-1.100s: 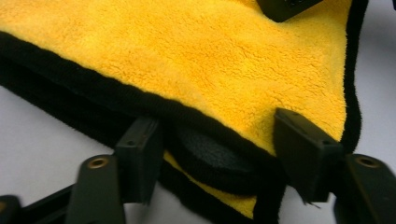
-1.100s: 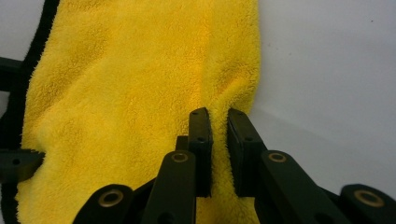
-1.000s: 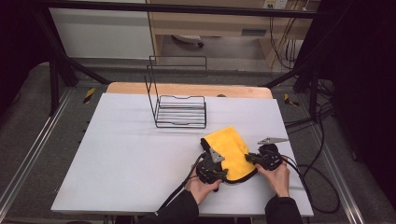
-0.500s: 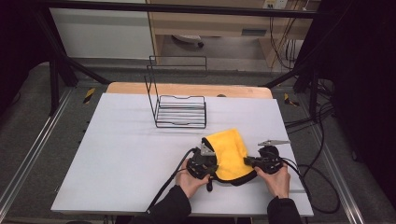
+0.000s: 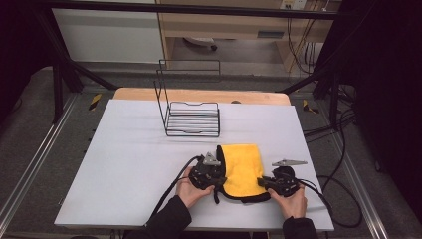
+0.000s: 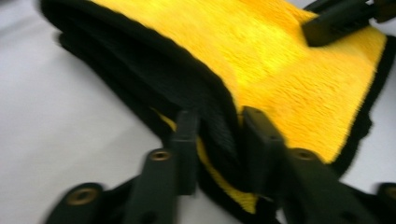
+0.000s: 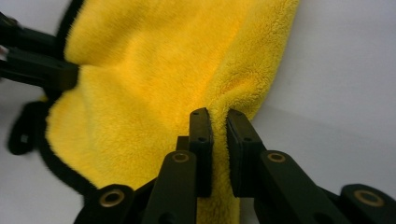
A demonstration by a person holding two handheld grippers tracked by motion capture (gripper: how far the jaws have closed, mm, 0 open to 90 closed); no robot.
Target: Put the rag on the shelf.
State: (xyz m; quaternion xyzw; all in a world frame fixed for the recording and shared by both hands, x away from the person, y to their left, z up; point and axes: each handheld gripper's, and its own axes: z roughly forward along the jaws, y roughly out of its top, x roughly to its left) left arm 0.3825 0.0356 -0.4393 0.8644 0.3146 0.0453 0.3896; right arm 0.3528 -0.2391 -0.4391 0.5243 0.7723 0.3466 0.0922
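Note:
A yellow cloth (image 5: 241, 169) with a black border lies folded on the white table (image 5: 124, 159) near the front edge. My left gripper (image 5: 220, 180) is at its left edge. In the left gripper view the thick black folded edge (image 6: 219, 112) fills the gap of that gripper (image 6: 217, 121), whose jaws have just been opening. My right gripper (image 5: 263, 183) is at the cloth's lower right edge and its jaws have also just been opening. A puckered fold of yellow cloth (image 7: 154, 93) is still pinched at the tips of the right gripper (image 7: 219, 116).
A black wire rack (image 5: 191, 117) stands at the middle back of the table, beyond the cloth. A wooden board (image 5: 199, 94) runs along the far edge. Cables trail from both grippers over the front edge, and the right one loops off the table's right side.
The cloth was raised and bunched between the grippers; now it lies flatter as a folded rectangle. The left hand has shifted left and both hands sit slightly farther apart.

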